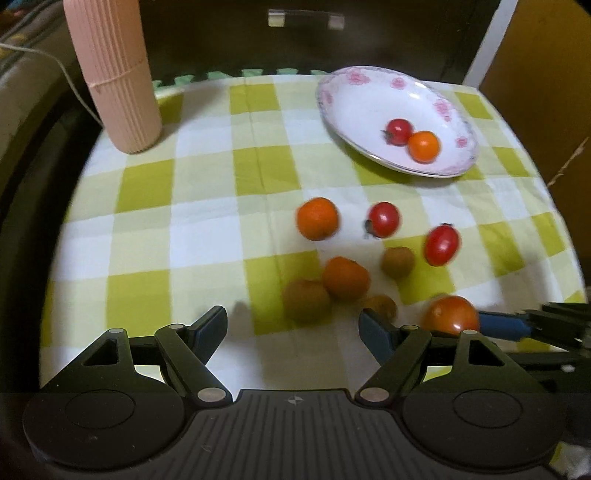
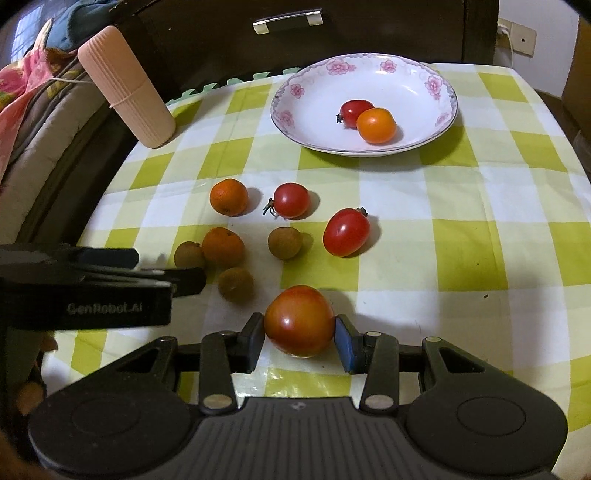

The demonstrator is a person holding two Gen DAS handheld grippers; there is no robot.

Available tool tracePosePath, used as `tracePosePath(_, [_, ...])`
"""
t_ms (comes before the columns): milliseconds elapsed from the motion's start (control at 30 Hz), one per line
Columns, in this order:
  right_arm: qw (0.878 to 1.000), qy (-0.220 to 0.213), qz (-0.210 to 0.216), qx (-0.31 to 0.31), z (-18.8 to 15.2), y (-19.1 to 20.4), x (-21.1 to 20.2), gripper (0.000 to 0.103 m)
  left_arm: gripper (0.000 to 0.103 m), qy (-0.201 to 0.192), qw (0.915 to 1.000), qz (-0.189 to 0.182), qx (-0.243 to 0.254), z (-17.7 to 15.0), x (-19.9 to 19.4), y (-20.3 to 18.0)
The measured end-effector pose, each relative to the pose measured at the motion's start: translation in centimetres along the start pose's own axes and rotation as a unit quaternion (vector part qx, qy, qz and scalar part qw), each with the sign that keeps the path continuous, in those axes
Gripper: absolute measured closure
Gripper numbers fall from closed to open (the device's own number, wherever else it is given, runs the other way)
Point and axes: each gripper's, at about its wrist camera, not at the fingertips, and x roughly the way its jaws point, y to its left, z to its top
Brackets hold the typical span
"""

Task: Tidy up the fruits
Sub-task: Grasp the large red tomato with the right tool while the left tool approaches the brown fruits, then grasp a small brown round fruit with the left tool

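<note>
My right gripper (image 2: 299, 334) is shut on a large red-orange tomato (image 2: 298, 320) just above the checked cloth, a pad touching each side. The same tomato (image 1: 451, 314) shows at the lower right of the left wrist view. My left gripper (image 1: 293, 323) stands open and low over the cloth, with a brown longan (image 1: 306, 304) just ahead of its fingertips. Loose on the cloth lie two oranges (image 2: 229, 196) (image 2: 222, 246), two red tomatoes (image 2: 291, 200) (image 2: 346, 232) and more longans (image 2: 284, 242). The flowered white plate (image 2: 295, 129) holds a small red tomato (image 2: 351, 110) and an orange (image 2: 376, 124).
A pink ribbed cylinder (image 2: 129, 88) stands at the cloth's back left corner. Behind the table is a dark cabinet with a metal handle (image 2: 287, 20). Bedding lies off the left edge. Bare checked cloth (image 2: 480, 240) stretches along the right side.
</note>
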Motion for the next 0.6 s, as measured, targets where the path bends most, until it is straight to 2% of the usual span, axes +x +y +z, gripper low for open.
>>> tracePosePath(133, [1.0, 0.0, -0.002, 0.0, 0.0, -0.1, -0.1, 0.063, 0.021, -0.003, 0.9998, -0.018, -0.006, 0.0, -0.5, -0.2])
tracePosePath(367, [1.0, -0.012, -0.008, 0.008, 0.0, -0.8, -0.9, 0.063, 0.024, -0.008, 1.0, 0.003, -0.003, 1.1, 0.1, 0.1])
tracePosePath(500, [1.0, -0.009, -0.007, 0.009, 0.0, -0.8, -0.7, 0.063, 0.031, 0.003, 0.9999, 0.006, 0.009, 1.4, 1.2, 0.0])
tracePosePath(600, [1.0, -0.007, -0.007, 0.01, -0.1, -0.9, -0.5, 0.063, 0.045, 0.009, 0.9997, 0.009, 0.021, 1.5, 2.0, -0.3])
